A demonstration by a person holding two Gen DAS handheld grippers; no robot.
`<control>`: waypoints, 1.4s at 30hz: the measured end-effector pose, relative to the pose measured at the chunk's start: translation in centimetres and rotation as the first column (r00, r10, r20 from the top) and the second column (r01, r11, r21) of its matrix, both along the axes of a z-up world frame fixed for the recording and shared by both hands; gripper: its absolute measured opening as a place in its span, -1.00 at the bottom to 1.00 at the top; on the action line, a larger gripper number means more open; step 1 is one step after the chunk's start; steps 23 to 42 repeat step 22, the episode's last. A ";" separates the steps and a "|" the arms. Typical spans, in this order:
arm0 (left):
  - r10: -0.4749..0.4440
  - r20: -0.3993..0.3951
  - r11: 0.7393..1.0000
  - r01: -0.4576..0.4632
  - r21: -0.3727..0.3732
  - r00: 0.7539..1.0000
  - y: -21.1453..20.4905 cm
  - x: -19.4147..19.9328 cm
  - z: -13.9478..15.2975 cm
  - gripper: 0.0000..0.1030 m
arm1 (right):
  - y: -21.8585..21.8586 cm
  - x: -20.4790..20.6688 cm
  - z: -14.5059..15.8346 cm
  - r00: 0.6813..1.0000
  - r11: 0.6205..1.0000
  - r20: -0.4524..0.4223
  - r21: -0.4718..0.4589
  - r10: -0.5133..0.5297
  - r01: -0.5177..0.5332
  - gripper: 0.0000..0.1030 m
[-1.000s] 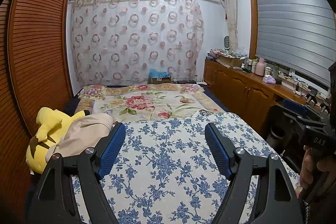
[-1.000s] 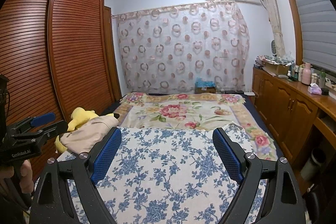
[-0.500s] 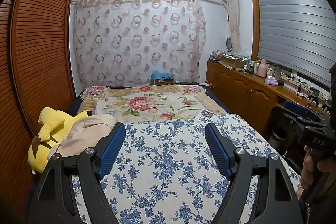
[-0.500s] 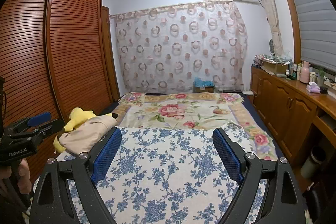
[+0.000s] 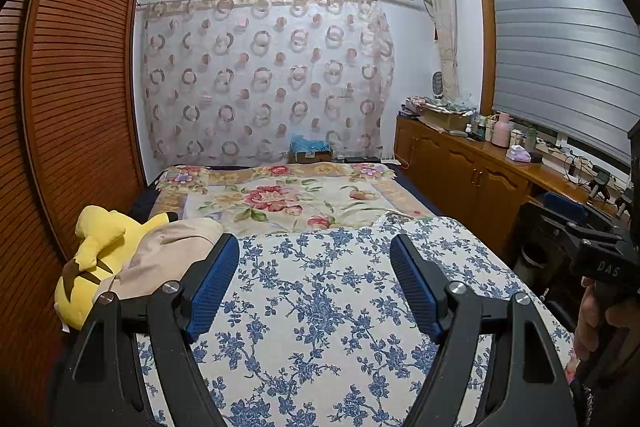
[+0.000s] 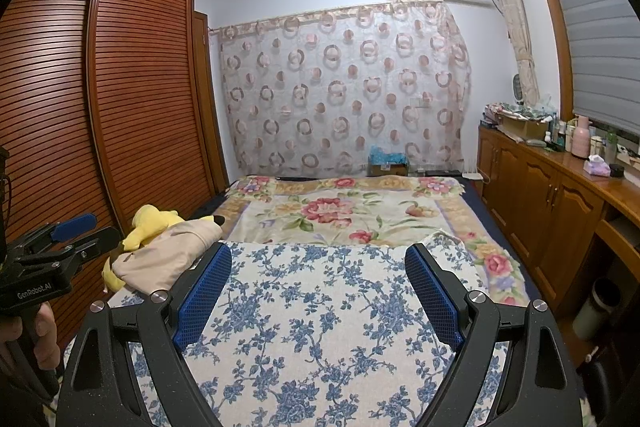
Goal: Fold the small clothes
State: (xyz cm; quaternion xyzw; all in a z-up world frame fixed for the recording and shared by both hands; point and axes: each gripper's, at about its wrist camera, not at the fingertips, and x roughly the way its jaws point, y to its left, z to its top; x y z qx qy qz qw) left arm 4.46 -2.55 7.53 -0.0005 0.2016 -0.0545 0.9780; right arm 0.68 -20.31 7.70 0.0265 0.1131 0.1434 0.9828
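A beige garment lies bunched on the bed's left side, draped over a yellow plush toy; it also shows in the right wrist view. My left gripper is open and empty, held above the blue-flowered cloth, just right of the garment. My right gripper is open and empty over the same cloth. Each gripper shows at the other view's edge: the right one, the left one.
A flowered blanket covers the far half of the bed. A slatted wooden wardrobe runs along the left. A wooden cabinet with bottles and boxes runs along the right. A curtain hangs at the back.
Both grippers have shifted only slightly; the views drifted a little. Nothing was taken hold of or let go.
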 end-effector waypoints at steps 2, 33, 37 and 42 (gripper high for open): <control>-0.001 0.001 1.000 0.001 0.001 1.000 0.0 0.1 -0.1 0.53 | 0.0 0.0 0.0 1.000 1.000 0.000 -0.001 0.001 -0.001 0.74; 0.000 0.005 1.000 0.000 0.000 1.000 0.2 -0.3 0.0 0.53 | 0.1 -0.1 -0.1 1.000 1.000 0.003 0.004 -0.001 0.001 0.74; 0.000 0.005 1.000 0.000 0.000 1.000 0.2 -0.3 0.0 0.53 | 0.1 -0.1 -0.1 1.000 1.000 0.003 0.004 -0.001 0.001 0.74; 0.000 0.005 1.000 0.000 0.000 1.000 0.2 -0.3 0.0 0.53 | 0.1 -0.1 -0.1 1.000 1.000 0.003 0.004 -0.001 0.001 0.74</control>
